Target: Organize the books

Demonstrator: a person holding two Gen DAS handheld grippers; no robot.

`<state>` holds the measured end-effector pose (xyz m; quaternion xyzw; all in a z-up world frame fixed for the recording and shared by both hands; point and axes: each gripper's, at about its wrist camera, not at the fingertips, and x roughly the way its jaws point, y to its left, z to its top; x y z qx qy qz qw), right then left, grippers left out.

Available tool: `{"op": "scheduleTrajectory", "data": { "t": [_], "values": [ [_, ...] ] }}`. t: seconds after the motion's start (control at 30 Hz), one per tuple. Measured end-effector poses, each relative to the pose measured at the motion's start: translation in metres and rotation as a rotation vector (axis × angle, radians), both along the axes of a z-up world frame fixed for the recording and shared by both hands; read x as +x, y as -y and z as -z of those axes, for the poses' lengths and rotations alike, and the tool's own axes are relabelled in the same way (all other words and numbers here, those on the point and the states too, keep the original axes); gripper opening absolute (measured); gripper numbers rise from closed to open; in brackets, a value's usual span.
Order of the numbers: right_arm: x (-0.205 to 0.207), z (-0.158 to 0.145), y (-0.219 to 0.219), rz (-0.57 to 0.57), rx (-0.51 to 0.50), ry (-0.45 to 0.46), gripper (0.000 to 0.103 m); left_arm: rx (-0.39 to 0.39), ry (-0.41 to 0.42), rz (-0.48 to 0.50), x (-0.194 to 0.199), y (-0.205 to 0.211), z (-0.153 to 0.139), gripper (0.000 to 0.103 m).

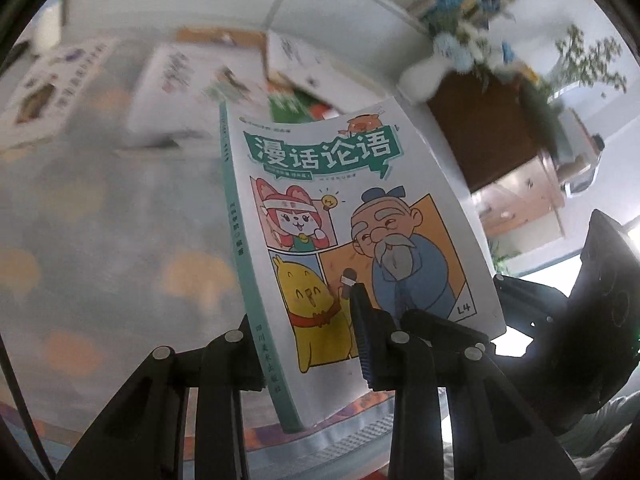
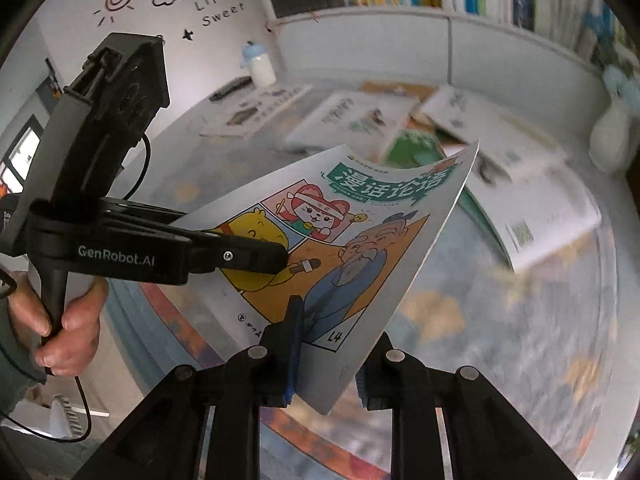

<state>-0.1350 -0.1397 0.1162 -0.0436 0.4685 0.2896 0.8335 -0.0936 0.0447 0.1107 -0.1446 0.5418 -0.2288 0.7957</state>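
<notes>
Comic book, cover title "漫话论语", corner label "L4", held off table by both grippers. Left gripper, marked "GenRobot.AI", enters from 9 o'clock, jaws clamped on spine edge; hand grips handle. Right gripper angled down, jaws shut on cover's 6 o'clock edge. Wall lettering at 11 o'clock: "Life is Sweet".

Soft daylight on my feeds, brightest at the window; comic book cover is sharp, surface behind smeared by motion blur, fisheye edges black.
</notes>
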Motion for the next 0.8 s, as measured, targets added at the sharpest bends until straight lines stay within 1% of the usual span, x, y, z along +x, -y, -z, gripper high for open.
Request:
{"op": "scheduleTrajectory", "data": {
  "t": [0.1,0.23,0.33,0.43,0.5,0.63,0.7,0.8],
  "values": [
    [0.01,-0.021,-0.033,-0.026,0.013,0.041,0.021,-0.006,0.042,-0.04,0.006,-0.037,-0.017,0.029],
    [0.034,-0.038,-0.081,-0.054,0.065,0.053,0.021,0.022,0.105,-0.094,0.019,-0.099,-0.039,0.029],
    [0.056,-0.048,-0.13,-0.078,0.089,0.071,0.022,0.035,0.129,-0.123,0.034,-0.142,-0.048,0.029],
    [0.076,-0.052,-0.176,-0.096,0.097,0.088,0.023,0.044,0.143,-0.15,0.056,-0.184,-0.05,0.029],
    [0.091,-0.05,-0.205,-0.101,0.098,0.087,0.024,0.048,0.146,-0.161,0.072,-0.212,-0.048,0.029],
    [0.131,-0.037,-0.261,-0.085,0.083,0.074,0.025,0.052,0.128,-0.171,0.111,-0.249,-0.032,0.029],
    [0.15,-0.031,-0.281,-0.065,0.071,0.058,0.026,0.054,0.112,-0.167,0.133,-0.265,-0.019,0.029],
    [0.18,-0.02,-0.302,-0.03,0.051,0.037,0.027,0.059,0.079,-0.157,0.159,-0.276,-0.002,0.029]
  ]
}}
